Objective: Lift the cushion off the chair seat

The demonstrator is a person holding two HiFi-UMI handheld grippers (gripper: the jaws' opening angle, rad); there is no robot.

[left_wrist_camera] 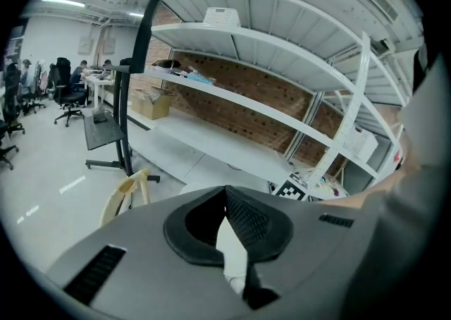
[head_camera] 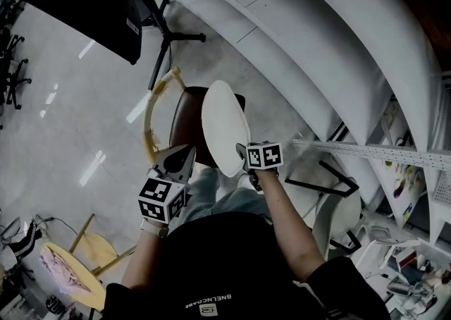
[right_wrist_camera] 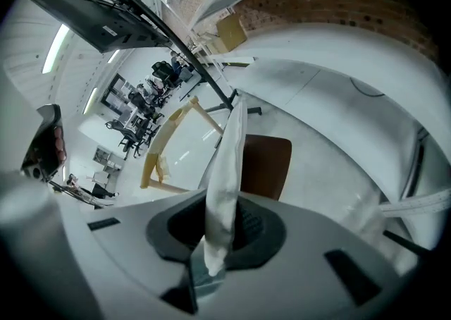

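Right gripper (head_camera: 244,154): jaws clenched on the near edge of the cushion (head_camera: 224,127) — the pads pinch the white fabric, which rises edge-on from between them in the right gripper view. The cushion stands tilted on its rim above the brown seat (head_camera: 186,120), near end at the gripper and far end over the seat's back edge. Whether that far end touches the seat I cannot tell. Left gripper (head_camera: 184,158): jaws closed together, tips just beside the cushion's lower left edge; contact not discernible. A pale sliver shows in the gap behind the tips, not identifiable. A pale wooden frame (head_camera: 150,122) curves along the seat's left side. White shelves (head_camera: 317,51) run beyond the seat — floor (head_camera: 70,100) grey and glossy.
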